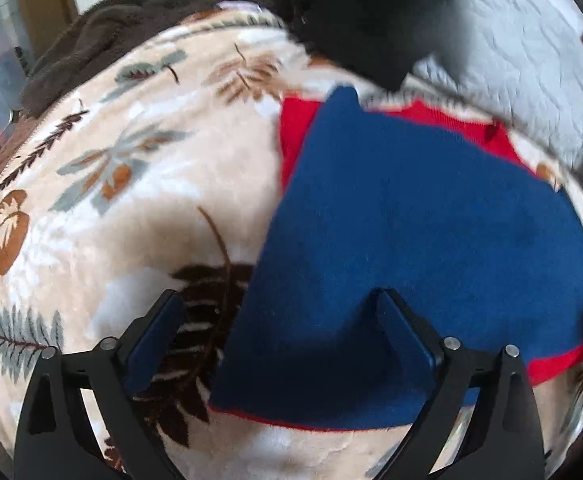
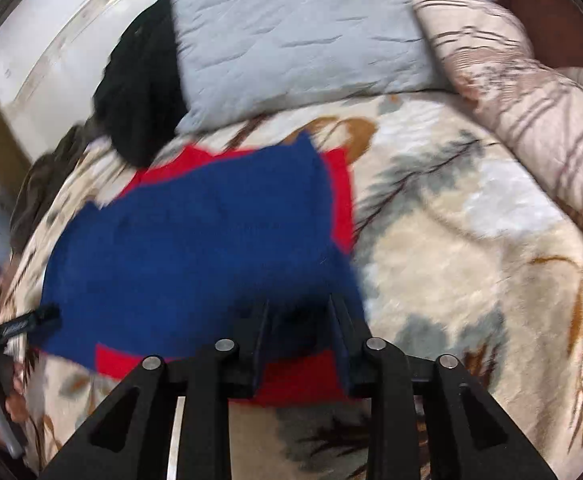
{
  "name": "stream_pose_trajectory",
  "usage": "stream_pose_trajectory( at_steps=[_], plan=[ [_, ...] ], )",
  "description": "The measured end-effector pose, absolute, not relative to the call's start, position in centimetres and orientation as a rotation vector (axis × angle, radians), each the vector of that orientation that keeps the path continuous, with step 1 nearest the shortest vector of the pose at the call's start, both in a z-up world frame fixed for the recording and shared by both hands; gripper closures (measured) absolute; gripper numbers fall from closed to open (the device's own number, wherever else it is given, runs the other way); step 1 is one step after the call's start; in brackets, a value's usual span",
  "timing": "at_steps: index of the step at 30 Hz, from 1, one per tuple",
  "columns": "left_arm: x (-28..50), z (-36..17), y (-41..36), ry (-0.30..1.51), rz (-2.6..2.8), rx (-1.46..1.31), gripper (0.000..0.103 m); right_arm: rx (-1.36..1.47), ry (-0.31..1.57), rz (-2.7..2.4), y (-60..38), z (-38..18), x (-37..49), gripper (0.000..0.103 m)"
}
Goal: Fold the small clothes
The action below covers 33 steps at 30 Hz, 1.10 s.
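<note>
since blue-red garment lies folded on bed blanket, left gripper spread wide, right gripper part-open, pinching nothing: back off slowly, avoid snagging top layer near blanket's front edge.

Leaf-print blanket under blue-and-red garment, black cloth, grey pillow.

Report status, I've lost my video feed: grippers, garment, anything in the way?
Left gripper open, empty. Right gripper open, nothing pinched. Blue-and-red garment lies folded on floral blanket. Black cloth beyond, clear of it.
</note>
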<state>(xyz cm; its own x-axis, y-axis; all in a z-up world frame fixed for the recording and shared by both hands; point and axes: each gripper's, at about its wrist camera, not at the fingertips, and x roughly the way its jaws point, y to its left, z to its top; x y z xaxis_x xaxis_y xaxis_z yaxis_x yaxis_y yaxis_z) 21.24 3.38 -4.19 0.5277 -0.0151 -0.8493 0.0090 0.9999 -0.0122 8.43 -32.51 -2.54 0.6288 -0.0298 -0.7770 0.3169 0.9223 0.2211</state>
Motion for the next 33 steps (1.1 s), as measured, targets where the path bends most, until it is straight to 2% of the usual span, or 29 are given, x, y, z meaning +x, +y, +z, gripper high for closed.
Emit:
stream_pose_trajectory(
  at_steps=[2, 3, 4, 6, 10, 19, 24, 28, 33],
  plan=[
    [21.7, -4.4, 3.4, 1.014, 0.016, -0.004, 0.005, 0.370, 0.897, -0.232, -33.2, -3.2, 8.9, 0.070],
    [22.1, -5.0, 3.3, 1.037, 0.013, 0.002, 0.004, 0.361, 0.919, -0.248, -33.2, -3.7, 9.1, 0.065],
    [22.5, -5.7, 3.2, 1.068, 0.006, 0.004, 0.003, 0.350, 0.935, -0.259, -33.1, -4.1, 9.2, 0.054],
    [23.0, -6.3, 3.4, 1.082, 0.005, -0.023, 0.000, 0.340, 0.952, -0.273, -33.1, -4.8, 9.5, 0.050],
    [23.4, -6.6, 4.2, 1.107, -0.018, -0.092, 0.000, 0.343, 0.939, -0.279, -33.2, -4.9, 9.1, 0.045],
    [22.2, -6.7, 4.1, 1.029, -0.028, -0.089, 0.000, 0.319, 0.929, -0.280, -33.0, -5.4, 9.6, 0.031],
    [22.4, -6.6, 4.2, 1.052, -0.037, -0.087, 0.000, 0.299, 0.936, -0.291, -32.7, -5.5, 9.7, 0.023],
    [22.9, -6.3, 4.0, 1.091, -0.038, -0.082, 0.000, 0.290, 0.929, -0.295, -32.4, -5.6, 9.7, 0.018],
    [24.2, -4.3, 6.5, 1.076, -0.046, -0.191, 0.000, 0.314, 0.928, -0.344, -32.5, -4.7, 9.4, 0.018]
  ],
)
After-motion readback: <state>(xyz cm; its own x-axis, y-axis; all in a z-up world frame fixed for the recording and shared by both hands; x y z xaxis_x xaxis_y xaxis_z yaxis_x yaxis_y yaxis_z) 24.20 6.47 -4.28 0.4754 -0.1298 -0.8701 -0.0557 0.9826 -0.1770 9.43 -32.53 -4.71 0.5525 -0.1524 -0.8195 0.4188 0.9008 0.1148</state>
